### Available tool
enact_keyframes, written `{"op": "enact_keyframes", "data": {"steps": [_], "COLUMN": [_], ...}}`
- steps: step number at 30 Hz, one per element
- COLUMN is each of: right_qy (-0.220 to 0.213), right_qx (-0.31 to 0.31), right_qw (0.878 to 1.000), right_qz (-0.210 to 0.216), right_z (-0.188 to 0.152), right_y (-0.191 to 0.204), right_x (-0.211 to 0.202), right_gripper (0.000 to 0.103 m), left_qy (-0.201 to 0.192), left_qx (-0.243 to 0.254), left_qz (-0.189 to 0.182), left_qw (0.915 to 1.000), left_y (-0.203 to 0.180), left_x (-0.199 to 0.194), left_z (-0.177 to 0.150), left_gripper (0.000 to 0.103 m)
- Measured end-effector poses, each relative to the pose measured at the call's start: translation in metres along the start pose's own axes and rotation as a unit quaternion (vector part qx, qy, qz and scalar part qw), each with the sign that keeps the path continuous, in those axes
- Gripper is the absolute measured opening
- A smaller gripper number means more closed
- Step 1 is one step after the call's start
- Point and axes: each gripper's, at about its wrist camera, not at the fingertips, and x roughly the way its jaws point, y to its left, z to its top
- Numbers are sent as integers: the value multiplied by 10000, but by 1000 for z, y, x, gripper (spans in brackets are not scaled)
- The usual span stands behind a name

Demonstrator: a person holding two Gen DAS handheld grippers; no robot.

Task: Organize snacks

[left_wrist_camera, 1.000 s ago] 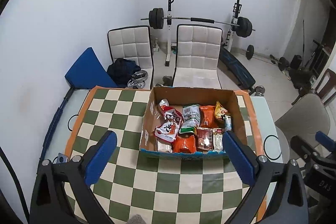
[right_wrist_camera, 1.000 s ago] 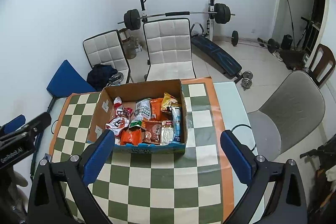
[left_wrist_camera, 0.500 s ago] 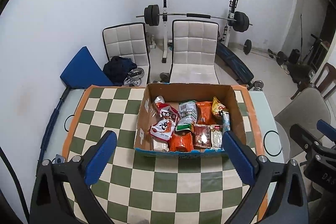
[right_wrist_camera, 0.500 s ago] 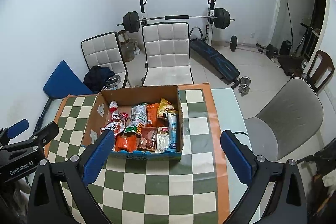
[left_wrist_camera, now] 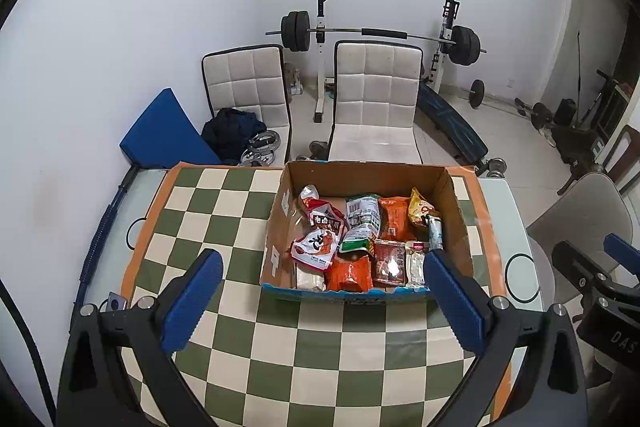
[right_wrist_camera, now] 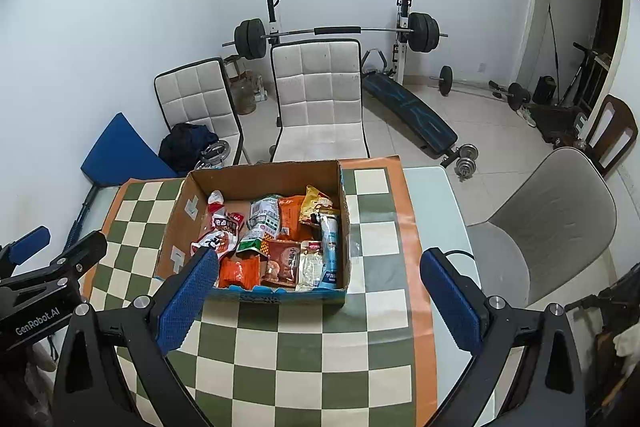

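An open cardboard box [left_wrist_camera: 362,173] stands on the checkered tablecloth [left_wrist_camera: 224,211] and holds several snack packets: red-white bags [left_wrist_camera: 316,247], a green-white pouch [left_wrist_camera: 362,223], orange packs [left_wrist_camera: 348,273] and a yellow bag [left_wrist_camera: 420,209]. The box also shows in the right wrist view [right_wrist_camera: 256,179]. My left gripper [left_wrist_camera: 322,301] is open and empty, held above the table in front of the box. My right gripper [right_wrist_camera: 318,301] is open and empty, also in front of the box, to the right of the left one.
Two white padded chairs [left_wrist_camera: 376,99] stand behind the table, with a barbell rack [left_wrist_camera: 380,35] by the wall. A beige chair [right_wrist_camera: 548,219] stands at the table's right side. A blue cushion [left_wrist_camera: 164,131] leans at the left.
Both grippers have drawn back and risen slightly; the box sits a little lower and farther in both views. The jaws stay open.
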Motion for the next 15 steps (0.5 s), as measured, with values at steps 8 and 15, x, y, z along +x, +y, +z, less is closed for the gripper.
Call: {"op": "enact_keyframes", "data": {"steps": [8, 15], "right_qy": [2, 13], "right_qx": [-5, -12], "right_qw": [10000, 10000], "right_qz": [-6, 14], "right_z": [0, -1], "right_y": [0, 2], "right_x": [0, 2], "right_gripper": [103, 103], "left_qy": [7, 13], "left_qx": [11, 20], "left_qz": [9, 56], "left_qw": [10000, 10000], "left_y": [3, 5], "left_x": [1, 1], "left_z": [-2, -8], "left_gripper": [103, 103]}}
